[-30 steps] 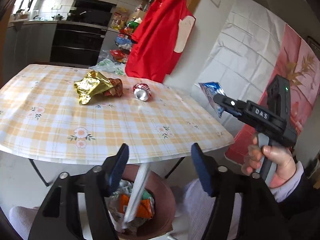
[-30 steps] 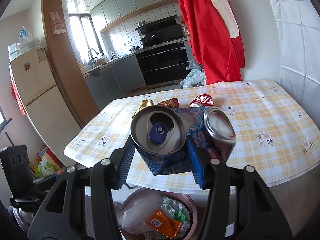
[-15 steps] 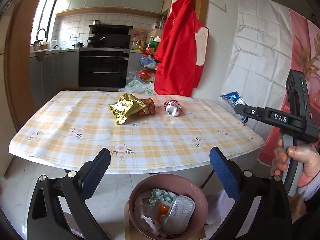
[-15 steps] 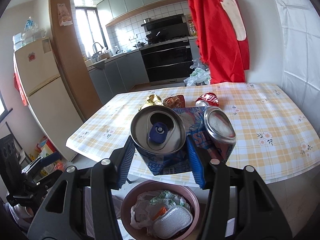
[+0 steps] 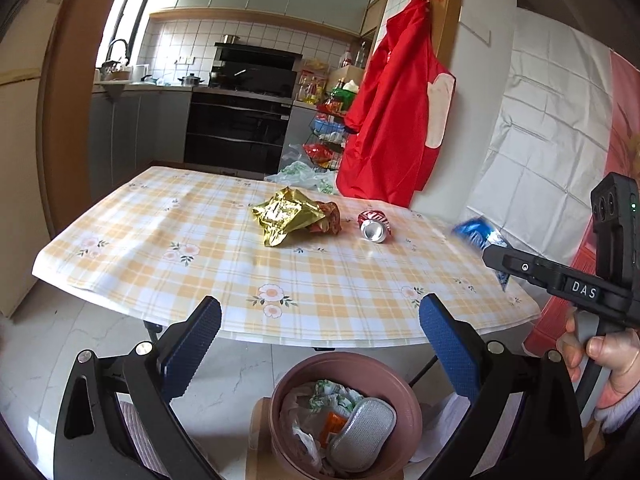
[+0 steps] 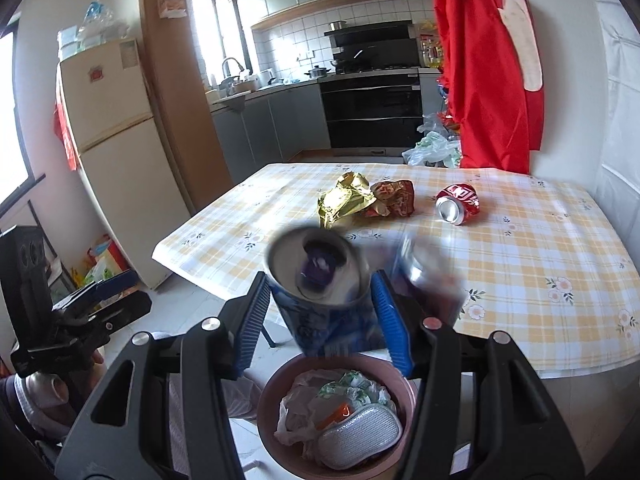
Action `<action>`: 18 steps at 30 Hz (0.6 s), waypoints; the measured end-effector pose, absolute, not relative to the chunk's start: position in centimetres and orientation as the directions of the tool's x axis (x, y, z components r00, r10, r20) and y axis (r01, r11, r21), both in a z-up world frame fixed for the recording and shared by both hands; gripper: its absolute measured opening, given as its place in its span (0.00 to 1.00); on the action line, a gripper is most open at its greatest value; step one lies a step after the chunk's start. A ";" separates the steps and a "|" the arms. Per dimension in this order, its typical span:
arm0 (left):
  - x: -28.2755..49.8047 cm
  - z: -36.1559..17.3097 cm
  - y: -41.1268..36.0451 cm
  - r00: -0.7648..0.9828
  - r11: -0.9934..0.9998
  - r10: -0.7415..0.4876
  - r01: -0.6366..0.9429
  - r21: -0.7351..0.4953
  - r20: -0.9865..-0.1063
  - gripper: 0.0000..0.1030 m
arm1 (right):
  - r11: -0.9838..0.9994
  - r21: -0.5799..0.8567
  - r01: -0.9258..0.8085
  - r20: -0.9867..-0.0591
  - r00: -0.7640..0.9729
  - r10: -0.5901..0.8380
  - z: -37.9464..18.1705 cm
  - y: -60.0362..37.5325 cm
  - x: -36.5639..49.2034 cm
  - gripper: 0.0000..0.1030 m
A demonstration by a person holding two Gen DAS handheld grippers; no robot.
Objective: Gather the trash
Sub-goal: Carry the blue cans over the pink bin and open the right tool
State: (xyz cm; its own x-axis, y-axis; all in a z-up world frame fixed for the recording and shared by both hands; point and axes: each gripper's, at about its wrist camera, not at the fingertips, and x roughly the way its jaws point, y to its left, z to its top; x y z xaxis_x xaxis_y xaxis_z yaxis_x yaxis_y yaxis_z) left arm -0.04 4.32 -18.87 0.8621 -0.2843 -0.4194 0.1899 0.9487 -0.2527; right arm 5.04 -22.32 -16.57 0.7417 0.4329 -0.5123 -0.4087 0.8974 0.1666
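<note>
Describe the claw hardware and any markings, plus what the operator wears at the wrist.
Both claws are black plastic frames with silver screws and blue ribbed pads: left claw, right claw. The right unit's side reads "DAS" in white; its black camera block shows a green LED. The hand gripping it has a pale lilac knit cuff.

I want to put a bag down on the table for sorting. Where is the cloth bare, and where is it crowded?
The table is bare along its near edge and left half, from the window-side corner up to the gold wrapper. The right near corner is also free. The far middle is crowded: the gold wrapper touches the red wrapper, with the crushed red can just right of them.
</note>
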 end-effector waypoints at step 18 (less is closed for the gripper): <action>0.1 -19.3 4.0 0.846 0.950 -0.281 0.180 -0.254 -0.452 0.94 | 0.964 0.127 -0.235 -0.509 0.819 0.267 -16.9 -24.7 5.5 0.95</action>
